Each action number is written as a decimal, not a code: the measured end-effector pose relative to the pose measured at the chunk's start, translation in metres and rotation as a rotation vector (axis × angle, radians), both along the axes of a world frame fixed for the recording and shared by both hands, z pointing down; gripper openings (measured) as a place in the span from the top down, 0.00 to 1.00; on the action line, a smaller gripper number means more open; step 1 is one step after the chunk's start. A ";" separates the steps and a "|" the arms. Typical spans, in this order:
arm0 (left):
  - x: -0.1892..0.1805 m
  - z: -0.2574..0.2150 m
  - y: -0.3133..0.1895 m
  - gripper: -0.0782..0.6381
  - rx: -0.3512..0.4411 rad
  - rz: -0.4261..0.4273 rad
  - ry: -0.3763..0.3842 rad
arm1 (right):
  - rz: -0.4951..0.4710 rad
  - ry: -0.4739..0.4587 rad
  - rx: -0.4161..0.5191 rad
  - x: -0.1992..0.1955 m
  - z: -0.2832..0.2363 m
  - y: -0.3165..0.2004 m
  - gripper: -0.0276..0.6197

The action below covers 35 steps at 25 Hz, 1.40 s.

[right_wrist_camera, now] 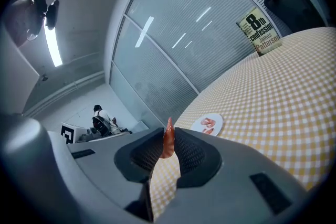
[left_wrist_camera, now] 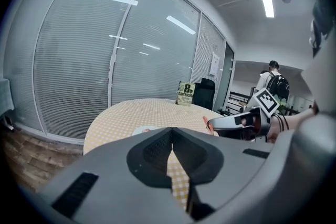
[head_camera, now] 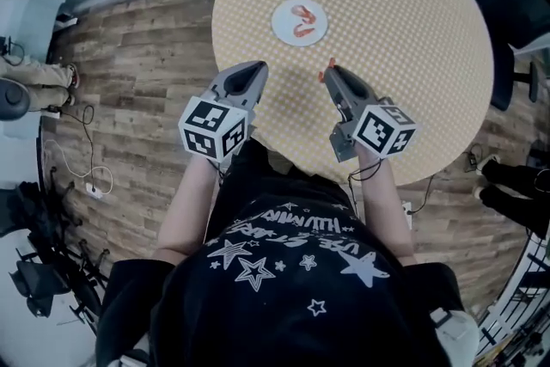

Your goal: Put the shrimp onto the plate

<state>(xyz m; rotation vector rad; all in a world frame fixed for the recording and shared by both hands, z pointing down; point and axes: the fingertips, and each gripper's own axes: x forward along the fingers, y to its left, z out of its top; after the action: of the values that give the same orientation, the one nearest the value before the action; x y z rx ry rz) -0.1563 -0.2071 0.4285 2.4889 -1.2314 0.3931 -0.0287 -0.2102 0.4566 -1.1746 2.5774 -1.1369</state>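
Looking at it now, we've got one shrimp (right_wrist_camera: 168, 140) pinched between the jaws of the right gripper (head_camera: 329, 71), held up off the checkered table (head_camera: 404, 39). It's a small orange-pink thing, glossy, and its long axis runs along the jaws so the tip pokes out past them.

The bit that matters is the plate (head_camera: 279, 21). In the head view it lies ahead of those jaws and a little over toward the left side, near but not under them. So we'd guess the next move is a short reach forward and across. It's small and white, and the other shrimp (head_camera: 302, 21) already lie on it.

The left gripper (head_camera: 256, 69) has its jaws pressed together on nothing. It sits about as near the plate.
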 end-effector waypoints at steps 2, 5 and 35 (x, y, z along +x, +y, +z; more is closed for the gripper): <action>-0.007 0.006 -0.014 0.88 -0.015 0.013 0.015 | 0.015 0.017 -0.005 -0.008 0.005 -0.008 0.85; -0.015 0.016 -0.037 0.88 -0.029 0.067 0.010 | 0.057 0.032 -0.028 -0.022 0.016 -0.025 0.85; -0.074 0.076 -0.165 0.88 -0.144 0.444 0.029 | 0.365 0.407 -0.244 -0.096 0.103 -0.155 0.85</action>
<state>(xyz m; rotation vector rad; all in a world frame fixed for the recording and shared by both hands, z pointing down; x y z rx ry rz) -0.2303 -0.3723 0.5047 2.6152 -0.6048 0.5296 -0.1245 -0.3656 0.5591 -2.0194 2.3651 -1.2544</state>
